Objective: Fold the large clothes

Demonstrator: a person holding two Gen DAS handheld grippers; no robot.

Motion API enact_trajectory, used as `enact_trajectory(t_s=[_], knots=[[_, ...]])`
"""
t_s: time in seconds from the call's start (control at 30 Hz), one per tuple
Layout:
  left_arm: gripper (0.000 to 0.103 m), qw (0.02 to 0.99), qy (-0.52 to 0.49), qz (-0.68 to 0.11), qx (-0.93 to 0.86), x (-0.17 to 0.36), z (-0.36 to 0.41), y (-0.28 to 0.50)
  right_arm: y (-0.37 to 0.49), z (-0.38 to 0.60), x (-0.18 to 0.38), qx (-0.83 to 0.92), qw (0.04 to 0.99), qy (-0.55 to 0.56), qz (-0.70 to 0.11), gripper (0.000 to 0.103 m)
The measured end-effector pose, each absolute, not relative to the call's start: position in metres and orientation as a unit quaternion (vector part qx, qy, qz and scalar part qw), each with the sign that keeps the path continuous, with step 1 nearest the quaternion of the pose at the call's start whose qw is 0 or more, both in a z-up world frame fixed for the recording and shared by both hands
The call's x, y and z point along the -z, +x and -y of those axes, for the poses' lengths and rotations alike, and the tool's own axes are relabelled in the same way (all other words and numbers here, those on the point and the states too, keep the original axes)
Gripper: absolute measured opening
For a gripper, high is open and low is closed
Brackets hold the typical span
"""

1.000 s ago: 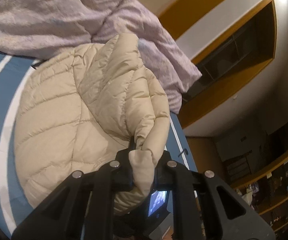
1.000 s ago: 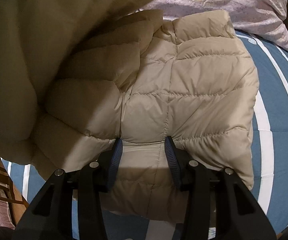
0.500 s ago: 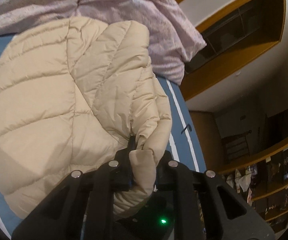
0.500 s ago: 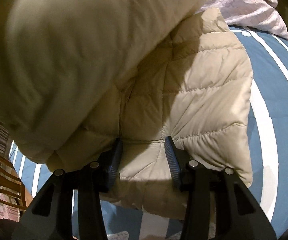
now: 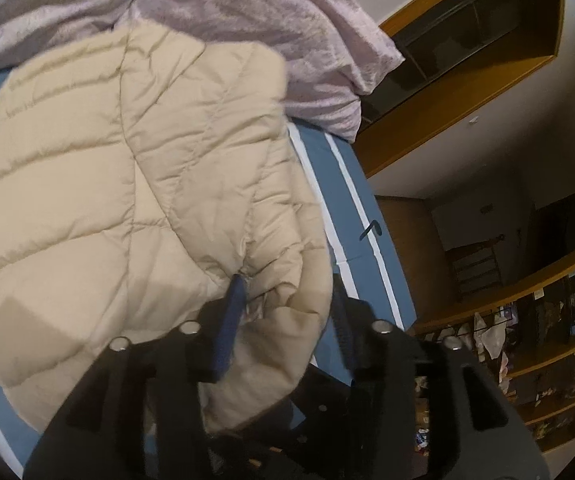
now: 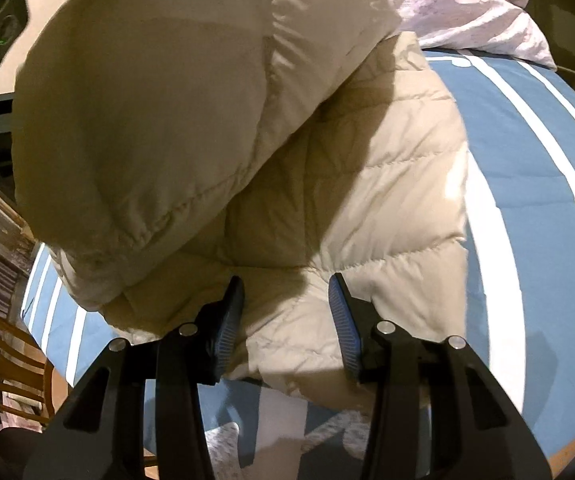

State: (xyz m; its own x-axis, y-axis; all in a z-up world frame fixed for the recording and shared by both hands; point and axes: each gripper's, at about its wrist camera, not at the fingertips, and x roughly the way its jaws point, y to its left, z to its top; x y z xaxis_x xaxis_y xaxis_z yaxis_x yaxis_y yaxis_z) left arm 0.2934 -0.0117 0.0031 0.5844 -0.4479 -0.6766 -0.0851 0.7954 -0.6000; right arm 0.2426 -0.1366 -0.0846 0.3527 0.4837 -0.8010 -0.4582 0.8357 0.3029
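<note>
Beige puffer jacket lies folded on blue/white striped bed, lilac duvet bunched behind it. L gripper: jaws spread wide, sleeve end loose between them, no grip. R gripper: jaws wide apart over jacket hem, holding nothing. One flap hangs raised at left in R view.

A beige quilted puffer jacket lies spread across a blue, white-striped bedspread, one padded section doubled back over its body, its upper edge against rumpled lilac bedding.
</note>
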Motion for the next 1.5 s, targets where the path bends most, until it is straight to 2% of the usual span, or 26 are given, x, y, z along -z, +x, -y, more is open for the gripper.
enact_trajectory(t_s=[0.1, 0.33, 0.6, 0.67, 0.77, 1.13, 1.3, 1.5], knots=[[0.054, 0.849, -0.289, -0.431, 0.101, -0.017, 0.006, 0.283, 0.240, 0.141, 0.083, -0.277, 0.826, 0.013, -0.491, 0.046], [0.059, 0.876, -0.260, -0.404, 0.037, -0.036, -0.037, 0.259, 0.228, 0.155, 0.076, -0.251, 0.836, 0.017, -0.488, 0.046], [0.059, 0.868, -0.258, -0.420, -0.066, -0.009, -0.095, 0.253, 0.224, 0.163, 0.075, -0.230, 0.842, 0.016, -0.487, 0.048], [0.059, 0.860, -0.263, -0.431, -0.079, 0.003, -0.101, 0.253, 0.231, 0.167, 0.077, -0.227, 0.843, 0.015, -0.487, 0.054], [0.059, 0.853, -0.266, -0.441, -0.080, 0.017, -0.100, 0.254, 0.231, 0.167, 0.075, -0.220, 0.848, 0.010, -0.483, 0.058], [0.062, 0.852, -0.241, -0.460, -0.060, 0.042, -0.068, 0.261, 0.246, 0.195, 0.067, -0.155, 0.866, 0.011, -0.475, 0.059], [0.064, 0.852, -0.228, -0.468, -0.054, 0.050, -0.054, 0.267, 0.256, 0.215, 0.046, -0.129, 0.881, 0.039, -0.454, 0.059], [0.065, 0.852, -0.214, -0.475, -0.049, 0.058, -0.041, 0.274, 0.263, 0.201, 0.014, -0.162, 0.892, 0.047, -0.419, 0.050]])
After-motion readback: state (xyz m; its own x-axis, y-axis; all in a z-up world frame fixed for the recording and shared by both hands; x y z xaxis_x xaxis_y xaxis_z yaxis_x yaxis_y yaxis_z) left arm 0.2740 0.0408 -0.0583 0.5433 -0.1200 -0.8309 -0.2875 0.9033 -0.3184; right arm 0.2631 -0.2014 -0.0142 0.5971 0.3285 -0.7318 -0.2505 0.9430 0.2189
